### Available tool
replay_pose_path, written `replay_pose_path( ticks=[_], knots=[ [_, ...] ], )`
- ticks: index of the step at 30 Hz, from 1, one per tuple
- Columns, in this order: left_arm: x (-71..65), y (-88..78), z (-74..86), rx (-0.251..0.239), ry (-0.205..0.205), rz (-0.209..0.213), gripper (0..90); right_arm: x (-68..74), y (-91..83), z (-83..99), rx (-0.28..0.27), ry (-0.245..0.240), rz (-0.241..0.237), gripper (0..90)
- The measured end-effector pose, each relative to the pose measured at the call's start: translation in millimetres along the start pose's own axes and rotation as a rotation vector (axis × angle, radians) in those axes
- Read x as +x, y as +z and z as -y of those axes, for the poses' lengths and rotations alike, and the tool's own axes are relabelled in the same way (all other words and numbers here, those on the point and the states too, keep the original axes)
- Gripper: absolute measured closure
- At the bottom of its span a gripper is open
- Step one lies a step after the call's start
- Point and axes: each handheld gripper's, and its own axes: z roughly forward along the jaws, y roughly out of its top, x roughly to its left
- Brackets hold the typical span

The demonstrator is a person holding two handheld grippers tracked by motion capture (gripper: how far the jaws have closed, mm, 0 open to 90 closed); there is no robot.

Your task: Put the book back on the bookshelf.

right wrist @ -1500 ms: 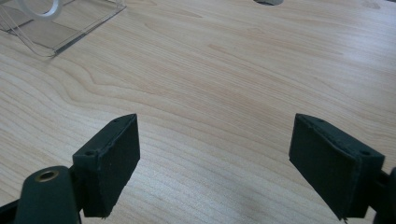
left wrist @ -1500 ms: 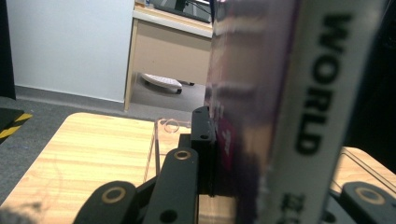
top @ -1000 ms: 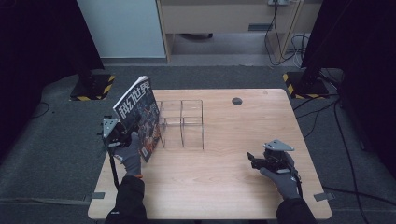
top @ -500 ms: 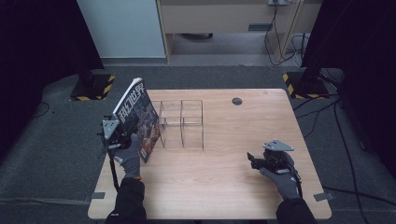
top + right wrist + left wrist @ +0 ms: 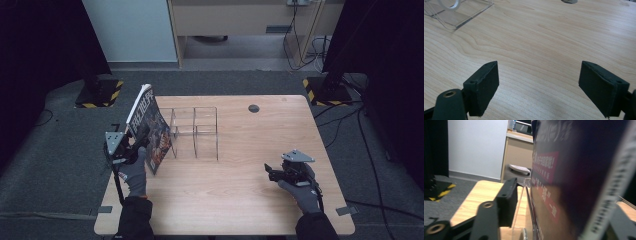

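A magazine (image 5: 150, 127) with a dark cover stands tilted at the left end of a clear acrylic rack (image 5: 195, 132) on the wooden table (image 5: 240, 200). My left gripper (image 5: 139, 147) is at the magazine's lower edge. Its jaws have just been opening. In the left gripper view the magazine (image 5: 574, 182) stands between the jaws of my left gripper (image 5: 564, 202), and the left pad (image 5: 507, 202) is clear of it, with a rack wall (image 5: 522, 195) between them. My right gripper (image 5: 270, 172) rests open at the table's right front, with bare wood between its pads (image 5: 486, 85).
A dark round grommet (image 5: 254, 108) is set in the table behind the rack. The rack's corner (image 5: 456, 15) lies far left in the right gripper view. Two yellow-and-black stand bases (image 5: 100, 92) (image 5: 325, 90) sit on the floor beyond the table.
The magazine has sunk a little and leans more against the rack's left end. The left hand has hardly moved. The right gripper has kept still.
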Motion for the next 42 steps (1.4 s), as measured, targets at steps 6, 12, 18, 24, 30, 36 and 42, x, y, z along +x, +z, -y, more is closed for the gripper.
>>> replay_pose_path(
  ticks=[6, 12, 18, 24, 30, 36, 42],
  knots=[
    [-6.7, -18.3, -17.2, 0.01, 0.13, 0.005, 28.3, 0.1, -1.8, -0.5, -0.007, 0.01, 0.002, 16.5],
    [-9.3, -37.5, -13.6, 0.071, 0.19, 0.039, 23.9, 0.3, -2.0, -0.5, -0.004, 0.011, 0.004, 16.3],
    [-6.2, -52.6, 3.6, 0.146, 0.19, 0.08, 22.4, 2.2, -3.8, -1.0, -0.014, 0.008, -0.003, 15.9],
    [2.2, -62.4, 24.2, 0.238, 0.139, 0.099, 22.0, 3.7, -7.1, -1.6, -0.018, 0.017, -0.009, 15.1],
    [3.5, -60.3, 47.8, 0.358, 0.159, 0.11, 21.6, 3.5, -9.7, -1.7, -0.014, 0.028, -0.012, 14.6],
    [4.3, -51.7, 63.5, 0.46, 0.176, 0.139, 21.6, 0.3, -12.6, 0.7, -0.012, 0.049, -0.005, 14.4],
    [12.7, -46.4, 70.1, 0.514, 0.191, 0.13, 19.2, -4.4, -13.3, 4.5, 0.005, 0.068, 0.009, 13.6]
  ],
)
